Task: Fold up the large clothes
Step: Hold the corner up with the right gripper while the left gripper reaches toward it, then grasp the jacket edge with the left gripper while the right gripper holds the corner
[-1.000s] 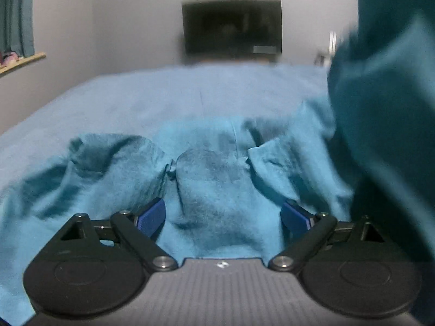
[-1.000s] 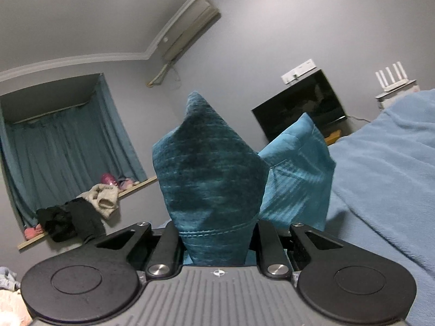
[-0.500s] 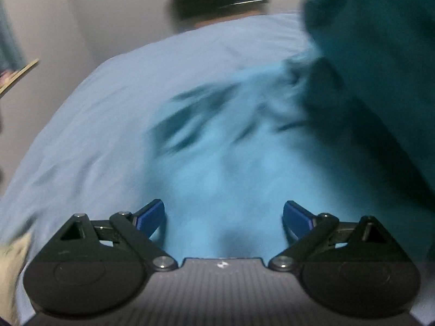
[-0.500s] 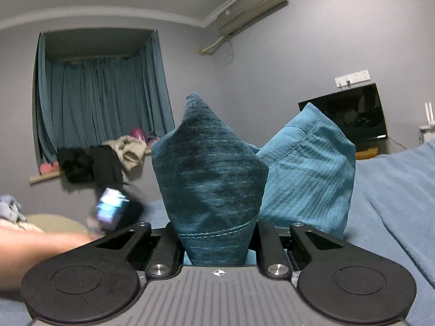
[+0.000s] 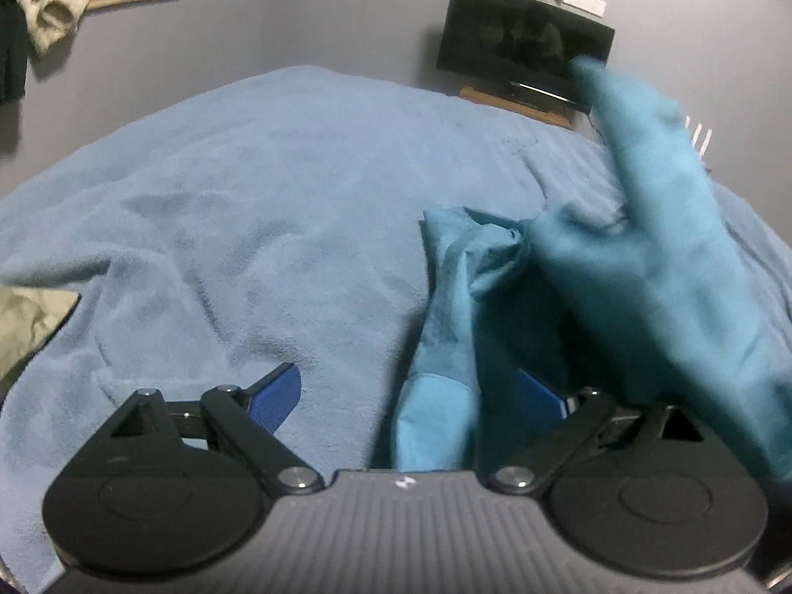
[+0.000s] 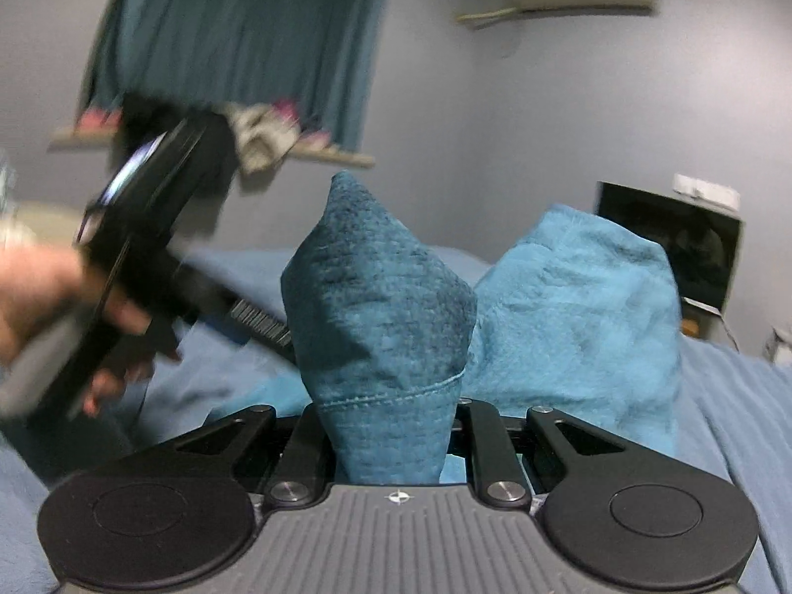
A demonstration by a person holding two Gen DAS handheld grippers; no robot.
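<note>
A teal garment [image 5: 643,267] hangs and drapes over the blue blanket [image 5: 277,188] at the right of the left wrist view. A strip of it runs down between my left gripper's blue pads [image 5: 274,398], which stand wide apart; my left gripper [image 5: 411,401] is open. My right gripper [image 6: 391,425] is shut on a bunched corner of the teal garment [image 6: 381,307], which sticks up between the jaws, with a lighter fold [image 6: 584,307] behind it. The left gripper [image 6: 148,227] and the hand holding it show blurred at the left of the right wrist view.
The bed's blue blanket [image 6: 732,425] fills the lower views. A dark TV [image 5: 524,44] stands at the far wall. A window ledge [image 6: 317,153] with clothes sits under teal curtains. A beige cloth [image 5: 29,321] lies at the bed's left edge.
My left gripper swung left off the garment spread below it and now looks across bare blanket. My right gripper, still clamped on the corner, turned left, bringing the left hand into view.
</note>
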